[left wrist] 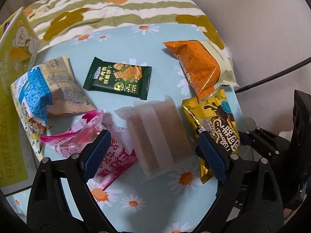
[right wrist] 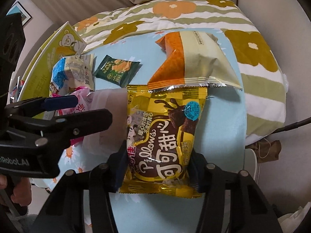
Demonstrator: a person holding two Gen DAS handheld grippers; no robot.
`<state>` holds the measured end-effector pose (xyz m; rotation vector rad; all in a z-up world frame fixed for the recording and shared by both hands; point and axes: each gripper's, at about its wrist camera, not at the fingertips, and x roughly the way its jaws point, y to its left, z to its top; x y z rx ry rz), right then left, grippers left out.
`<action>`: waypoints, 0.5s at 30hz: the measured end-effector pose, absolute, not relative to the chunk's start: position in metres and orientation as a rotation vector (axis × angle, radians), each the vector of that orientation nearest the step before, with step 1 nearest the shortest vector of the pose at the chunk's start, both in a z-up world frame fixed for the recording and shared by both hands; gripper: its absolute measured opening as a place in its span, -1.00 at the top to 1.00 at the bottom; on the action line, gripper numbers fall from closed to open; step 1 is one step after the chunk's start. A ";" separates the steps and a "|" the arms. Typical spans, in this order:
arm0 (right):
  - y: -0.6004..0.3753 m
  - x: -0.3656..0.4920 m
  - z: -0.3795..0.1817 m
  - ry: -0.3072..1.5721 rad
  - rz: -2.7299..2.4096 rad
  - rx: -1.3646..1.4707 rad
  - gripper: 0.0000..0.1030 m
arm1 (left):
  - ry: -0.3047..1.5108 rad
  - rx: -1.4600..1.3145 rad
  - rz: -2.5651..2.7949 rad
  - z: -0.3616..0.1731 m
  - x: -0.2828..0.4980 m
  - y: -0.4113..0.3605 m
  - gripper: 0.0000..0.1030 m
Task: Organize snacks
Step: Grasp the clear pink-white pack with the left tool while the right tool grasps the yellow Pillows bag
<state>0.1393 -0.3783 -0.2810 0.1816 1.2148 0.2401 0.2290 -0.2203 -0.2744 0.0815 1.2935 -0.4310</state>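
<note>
Two grippers are seen over a light blue daisy-print cloth (left wrist: 155, 38) on which the snacks are spread, with a green-striped quilt with orange and olive flowers (left wrist: 108, 5) bunched at its far edge. A yellow-green printed carton with a bear picture (left wrist: 13, 62) is stood at the left edge of the cloth. An orange and cream foil packet (right wrist: 192, 62) is laid at the far right, its crimped end overlapping the top of a yellow foil bag with a brown chocolate-pillow print (right wrist: 165, 134). That yellow bag is clamped at its near end between the fingers of the right gripper (right wrist: 157, 172), which are pressed against both of its sides. A translucent white wrapper with pale pink bars inside (left wrist: 157, 136) is laid flat in the middle, between the widely parted fingers of the left gripper (left wrist: 153, 153), which are closed on nothing. A crumpled blue and cream packet (left wrist: 46, 95) is placed at the left, with a pink and clear plastic wrapper (left wrist: 81, 136) just beside it, partly under the left gripper's finger. A small dark green biscuit sachet (left wrist: 118, 77) is laid apart, further back on the cloth.
</note>
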 end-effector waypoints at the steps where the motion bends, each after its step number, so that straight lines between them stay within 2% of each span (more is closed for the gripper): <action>1: -0.380 0.139 -0.281 1.215 0.236 0.186 0.05 | 1.296 0.085 -0.432 -0.276 0.230 -0.221 -0.76; 15: -0.388 0.129 -0.278 1.211 0.188 0.185 0.13 | 1.323 0.129 -0.443 -0.292 0.236 -0.237 -0.71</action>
